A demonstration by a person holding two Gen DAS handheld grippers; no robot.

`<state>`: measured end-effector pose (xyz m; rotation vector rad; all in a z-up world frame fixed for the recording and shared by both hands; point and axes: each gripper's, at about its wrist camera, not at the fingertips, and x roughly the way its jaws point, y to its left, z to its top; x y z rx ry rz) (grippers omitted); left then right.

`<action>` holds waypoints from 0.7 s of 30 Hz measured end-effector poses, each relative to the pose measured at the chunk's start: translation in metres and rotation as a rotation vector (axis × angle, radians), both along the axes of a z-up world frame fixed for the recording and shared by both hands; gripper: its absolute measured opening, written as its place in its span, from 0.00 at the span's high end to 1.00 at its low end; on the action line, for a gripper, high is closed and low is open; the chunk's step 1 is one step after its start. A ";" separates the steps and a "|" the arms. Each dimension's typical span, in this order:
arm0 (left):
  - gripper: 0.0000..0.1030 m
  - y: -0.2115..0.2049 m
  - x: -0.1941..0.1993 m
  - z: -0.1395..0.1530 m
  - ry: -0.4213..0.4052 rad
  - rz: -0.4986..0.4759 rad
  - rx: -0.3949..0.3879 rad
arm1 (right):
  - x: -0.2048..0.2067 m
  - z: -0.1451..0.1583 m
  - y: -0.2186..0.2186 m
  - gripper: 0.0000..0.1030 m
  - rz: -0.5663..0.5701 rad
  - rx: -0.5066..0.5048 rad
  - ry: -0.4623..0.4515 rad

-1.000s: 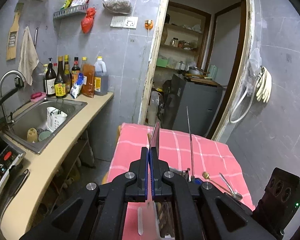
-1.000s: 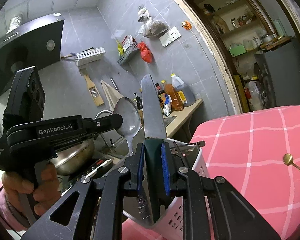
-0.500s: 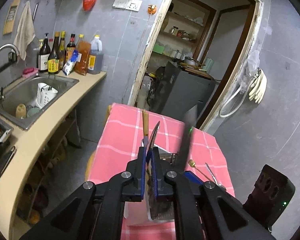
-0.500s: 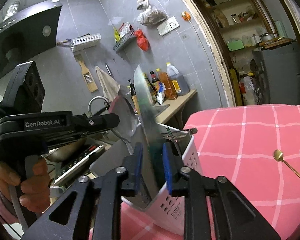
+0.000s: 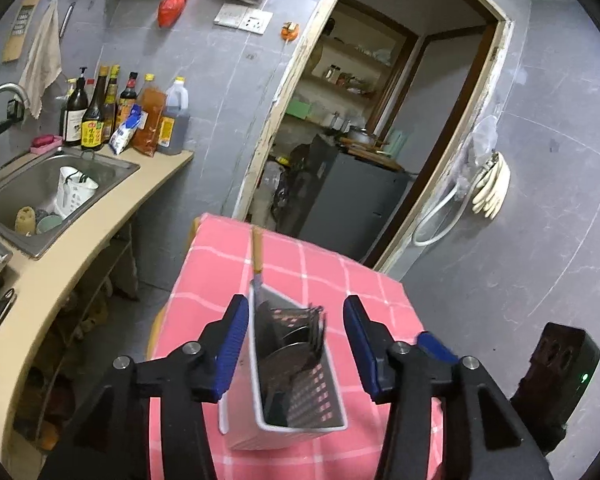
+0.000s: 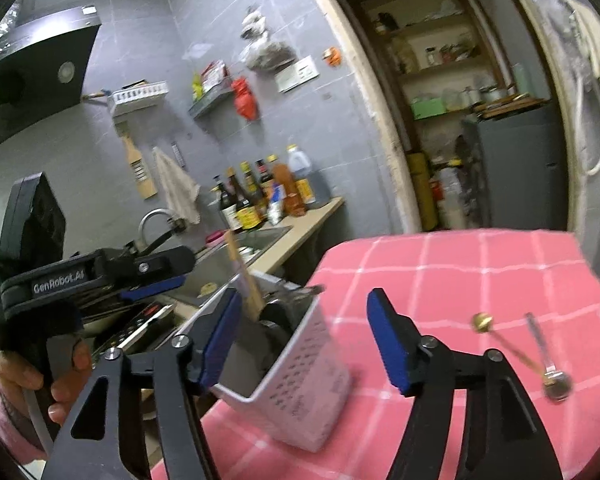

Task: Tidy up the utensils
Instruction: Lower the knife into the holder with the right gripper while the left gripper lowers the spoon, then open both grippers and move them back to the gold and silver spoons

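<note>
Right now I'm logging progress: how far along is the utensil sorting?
Done: dark utensils stand in the white perforated caddy. In hand: nothing; the left gripper and right gripper are opening, empty. Left: a gold spoon and a silver spoon on the pink checked cloth.

A utensil caddy (image 5: pixel 284 420) stands on the worktop (image 5: pixel 332 276) near its front left corner, with a wooden-handled utensil (image 5: pixel 257 250) and forks (image 5: pixel 314 320) upright inside it. To the caddy's right, two spoons (image 6: pixel 540 354) lie on the worktop, well apart from it. Beyond the worktop's left edge runs a counter with a sink (image 5: pixel 28 192), bottles (image 5: pixel 100 116) lined behind it.
</note>
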<state>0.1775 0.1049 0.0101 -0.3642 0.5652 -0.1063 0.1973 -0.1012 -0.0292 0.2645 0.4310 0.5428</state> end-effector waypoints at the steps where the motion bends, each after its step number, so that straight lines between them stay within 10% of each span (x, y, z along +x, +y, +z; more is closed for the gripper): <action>1: 0.46 -0.004 0.001 0.002 -0.008 -0.003 0.004 | 0.000 0.005 -0.006 0.32 -0.020 -0.001 -0.005; 11: 0.04 -0.065 0.003 0.020 -0.105 -0.047 0.105 | -0.008 0.043 -0.085 0.02 -0.228 -0.073 -0.025; 21: 0.03 -0.136 0.034 0.004 -0.044 -0.151 0.091 | 0.009 0.029 -0.158 0.02 -0.325 -0.151 0.091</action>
